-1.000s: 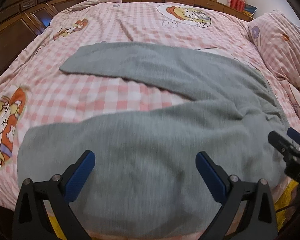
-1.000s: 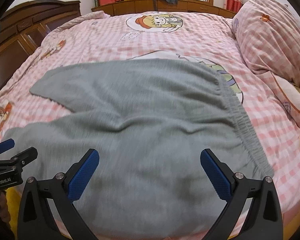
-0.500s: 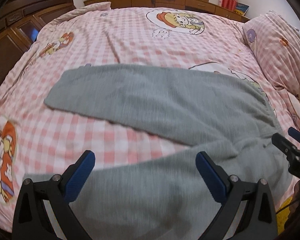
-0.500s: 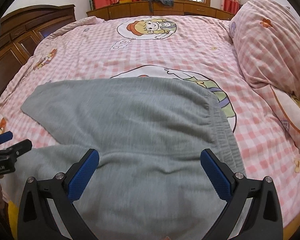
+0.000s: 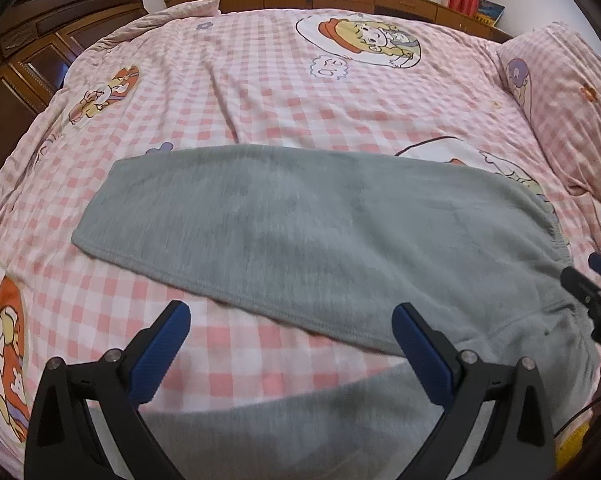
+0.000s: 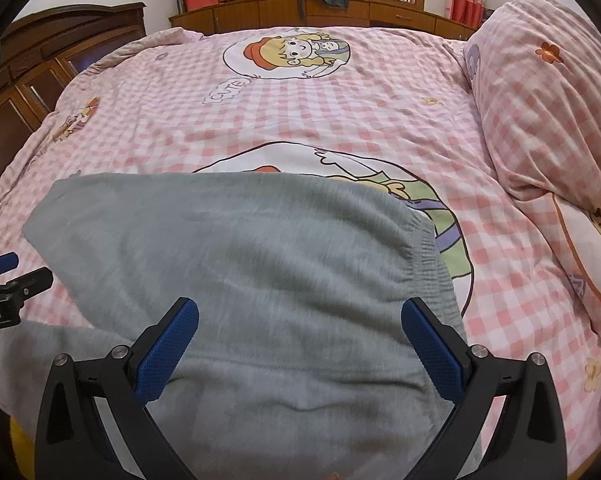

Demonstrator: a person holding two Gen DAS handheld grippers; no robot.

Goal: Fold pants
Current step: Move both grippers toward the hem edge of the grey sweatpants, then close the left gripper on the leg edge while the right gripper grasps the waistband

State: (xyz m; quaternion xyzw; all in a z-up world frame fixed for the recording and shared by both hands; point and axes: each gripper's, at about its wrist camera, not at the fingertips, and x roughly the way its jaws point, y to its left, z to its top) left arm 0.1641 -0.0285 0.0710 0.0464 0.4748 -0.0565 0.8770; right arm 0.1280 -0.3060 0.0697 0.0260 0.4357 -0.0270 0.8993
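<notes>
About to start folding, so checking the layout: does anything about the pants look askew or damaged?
No damage shows. The grey pants lie with legs splayed apart, pink bedspread showing between them, and the near leg runs out of view below both open grippers.

A: What lies ahead of the left gripper (image 5: 288, 344)?
B: Grey sweatpants (image 5: 300, 236), legs spread apart on the pink checked duvet (image 5: 260, 92).
A: Its jaws?
B: Wide apart, holding nothing.

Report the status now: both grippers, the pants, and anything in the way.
Left gripper open, right gripper open, neither holding cloth. Grey pants flat on the checked bedspread, legs spread apart, unfolded. Pillow lies clear.
</notes>
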